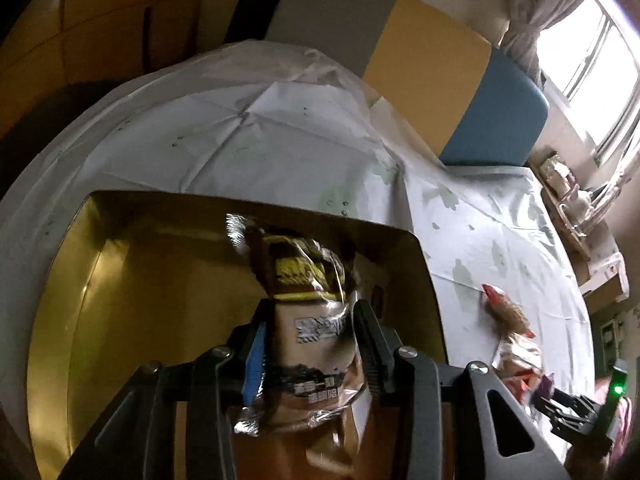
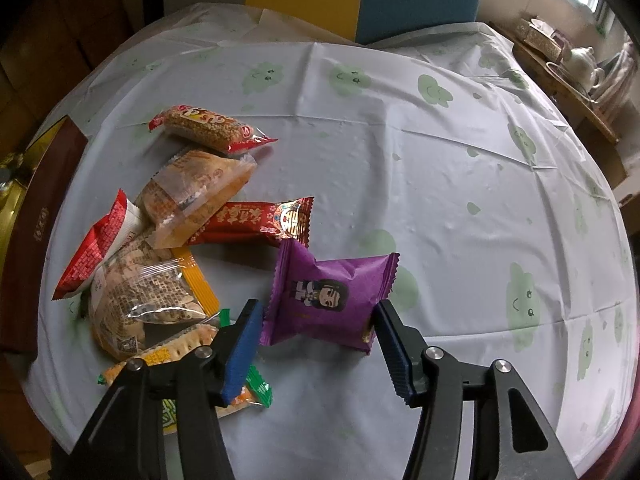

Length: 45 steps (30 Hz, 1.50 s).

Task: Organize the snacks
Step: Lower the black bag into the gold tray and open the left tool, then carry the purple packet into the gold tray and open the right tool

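Two grippers: each with a snack between its fingers.
Left gripper [image 1: 310, 320]: clamped on a brown-and-foil snack packet [image 1: 308, 312] — hanging above the gold-lined box [image 1: 80, 280].
Right gripper [image 2: 316, 328]: jaws flank the purple packet [image 2: 328, 296] on the table; whether the pads press it, I cannot tell.
Pile [image 2: 160, 240]: other wrapped snacks lie heaped just left of the purple one — on the cloud-print tablecloth [image 2: 440, 160].

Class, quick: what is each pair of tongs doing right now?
Left tongs: shut on brown foil snack packet.
Right tongs: astride purple foil snack packet; grip cannot be told.
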Each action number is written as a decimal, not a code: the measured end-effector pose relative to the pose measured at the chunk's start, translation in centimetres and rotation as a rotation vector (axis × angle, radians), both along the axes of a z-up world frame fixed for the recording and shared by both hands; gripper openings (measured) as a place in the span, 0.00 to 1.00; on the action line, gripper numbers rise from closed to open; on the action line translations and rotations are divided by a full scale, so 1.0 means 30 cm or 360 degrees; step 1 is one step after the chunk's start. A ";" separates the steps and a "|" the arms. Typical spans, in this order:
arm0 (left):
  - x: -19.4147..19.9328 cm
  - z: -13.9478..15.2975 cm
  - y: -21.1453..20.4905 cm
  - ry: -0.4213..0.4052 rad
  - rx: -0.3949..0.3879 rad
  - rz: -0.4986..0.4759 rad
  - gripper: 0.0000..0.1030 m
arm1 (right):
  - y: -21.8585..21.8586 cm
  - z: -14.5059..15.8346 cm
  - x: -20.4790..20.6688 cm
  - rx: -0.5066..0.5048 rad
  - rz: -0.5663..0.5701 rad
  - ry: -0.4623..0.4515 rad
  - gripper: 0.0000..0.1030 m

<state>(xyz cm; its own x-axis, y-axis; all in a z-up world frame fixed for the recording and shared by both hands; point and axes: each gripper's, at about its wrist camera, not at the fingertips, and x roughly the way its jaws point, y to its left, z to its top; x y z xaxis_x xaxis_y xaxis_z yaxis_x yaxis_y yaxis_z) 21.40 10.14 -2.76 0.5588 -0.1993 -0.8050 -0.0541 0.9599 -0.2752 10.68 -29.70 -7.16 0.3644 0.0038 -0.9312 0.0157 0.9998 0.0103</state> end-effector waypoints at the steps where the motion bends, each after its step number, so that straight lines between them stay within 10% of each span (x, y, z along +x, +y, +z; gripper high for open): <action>1: 0.005 0.004 0.006 -0.0007 0.0018 -0.0002 0.48 | 0.000 0.000 0.001 0.0000 0.0000 0.0000 0.57; 3: 0.008 0.011 0.001 -0.0005 0.0081 -0.0003 0.66 | -0.002 -0.003 0.001 0.0000 -0.0001 0.0009 0.57; 13: -0.282 0.179 -0.165 -0.0355 0.0255 -0.0215 0.64 | -0.033 -0.016 0.024 0.0074 -0.0045 0.0027 0.60; 26: -0.711 -0.048 -0.558 -0.0204 0.0250 -0.0940 0.34 | -0.049 -0.041 0.027 0.0094 -0.0057 0.0052 0.67; 36: -0.763 -0.145 -0.589 -0.0232 0.0368 -0.0978 0.34 | -0.096 -0.032 0.044 0.0190 -0.0148 0.0015 0.72; 45: -0.751 -0.156 -0.589 -0.0266 0.0323 -0.0945 0.34 | -0.043 -0.025 0.046 0.0060 -0.0059 -0.0029 0.46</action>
